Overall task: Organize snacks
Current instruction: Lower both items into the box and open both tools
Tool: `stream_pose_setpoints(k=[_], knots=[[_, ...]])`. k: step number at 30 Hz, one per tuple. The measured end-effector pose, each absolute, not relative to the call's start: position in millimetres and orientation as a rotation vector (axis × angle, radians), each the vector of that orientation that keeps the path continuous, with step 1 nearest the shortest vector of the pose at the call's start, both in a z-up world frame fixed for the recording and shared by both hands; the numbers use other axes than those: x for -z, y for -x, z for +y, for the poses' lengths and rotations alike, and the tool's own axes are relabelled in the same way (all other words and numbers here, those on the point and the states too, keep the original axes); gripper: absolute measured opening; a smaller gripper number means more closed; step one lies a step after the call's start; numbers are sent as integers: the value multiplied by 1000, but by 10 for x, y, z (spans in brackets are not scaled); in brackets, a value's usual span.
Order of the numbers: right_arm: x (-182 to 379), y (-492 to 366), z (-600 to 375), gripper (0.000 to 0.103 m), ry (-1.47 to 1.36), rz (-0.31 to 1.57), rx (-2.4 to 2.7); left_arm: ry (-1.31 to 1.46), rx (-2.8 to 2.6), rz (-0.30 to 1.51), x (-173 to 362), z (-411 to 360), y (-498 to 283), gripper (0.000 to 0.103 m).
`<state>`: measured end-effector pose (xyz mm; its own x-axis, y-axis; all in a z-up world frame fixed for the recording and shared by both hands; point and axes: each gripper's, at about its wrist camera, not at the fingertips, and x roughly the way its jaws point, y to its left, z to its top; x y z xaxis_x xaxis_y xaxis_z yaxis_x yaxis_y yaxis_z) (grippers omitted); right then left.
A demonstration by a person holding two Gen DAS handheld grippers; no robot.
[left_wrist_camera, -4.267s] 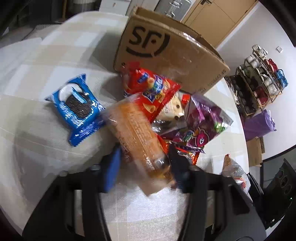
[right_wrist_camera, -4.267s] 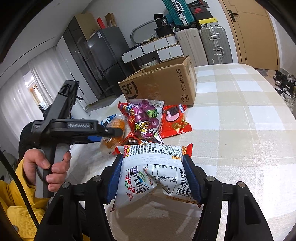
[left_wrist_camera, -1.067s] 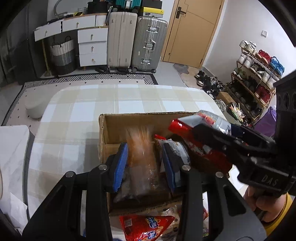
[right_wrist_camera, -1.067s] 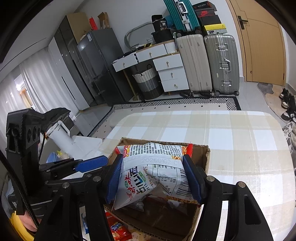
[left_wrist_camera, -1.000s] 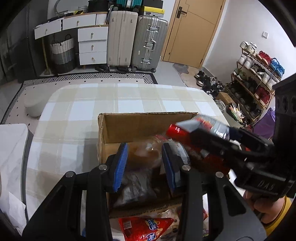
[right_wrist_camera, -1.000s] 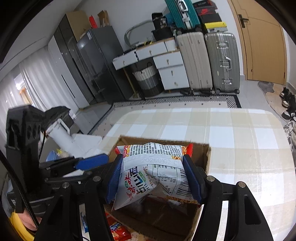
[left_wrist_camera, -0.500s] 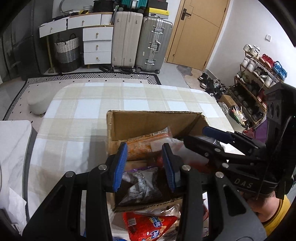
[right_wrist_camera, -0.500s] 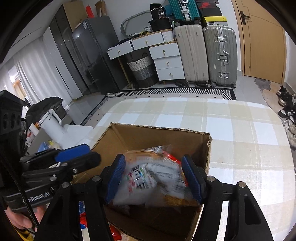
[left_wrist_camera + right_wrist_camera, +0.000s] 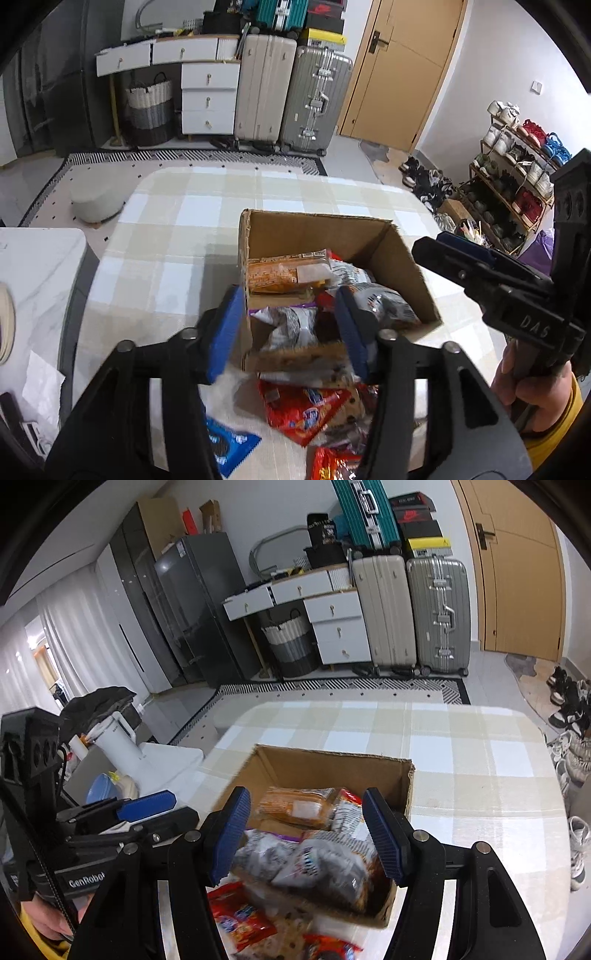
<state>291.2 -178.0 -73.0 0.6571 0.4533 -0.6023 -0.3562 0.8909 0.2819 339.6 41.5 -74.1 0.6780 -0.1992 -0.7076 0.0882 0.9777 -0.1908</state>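
With both sets of fingers empty, my left gripper (image 9: 288, 328) opening and my right gripper (image 9: 306, 834) spread, the red crinkly snack packet (image 9: 306, 413) on the checked tabletop (image 9: 177, 236) lay just below my left, nearer it than the open brown cardboard box (image 9: 317, 229).

The open cardboard box (image 9: 332, 258) (image 9: 325, 771) on the bench (image 9: 166, 240) (image 9: 480, 775) is seen closely from above by both wrist views, facing the suitcases (image 9: 288, 92) (image 9: 410, 613).

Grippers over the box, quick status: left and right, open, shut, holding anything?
Left gripper: jaws opening, nothing between the pads, above the cardboard box.
Right gripper: open, empty, above the same box.
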Motion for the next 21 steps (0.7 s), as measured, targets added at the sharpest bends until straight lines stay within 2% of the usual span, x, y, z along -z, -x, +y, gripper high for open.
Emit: stream_pose_setpoints(k=[4, 8, 16, 19, 21], knots=[[511, -2622, -1762, 65, -141, 673, -475, 136, 152, 759, 526, 409, -3041, 60], [245, -2233, -1732, 65, -139, 619, -514, 117, 116, 677, 310, 421, -2602, 80], [-263, -1365, -1725, 73, -121, 467, -568, 108, 102, 582, -68, 456, -1812, 80], [-392, -1075, -1740, 84, -118, 419, -579, 80, 92, 539, -230, 432, -1522, 83], [-439, -873, -1781, 86, -127, 383, -575, 73, 92, 515, -312, 424, -1339, 84]])
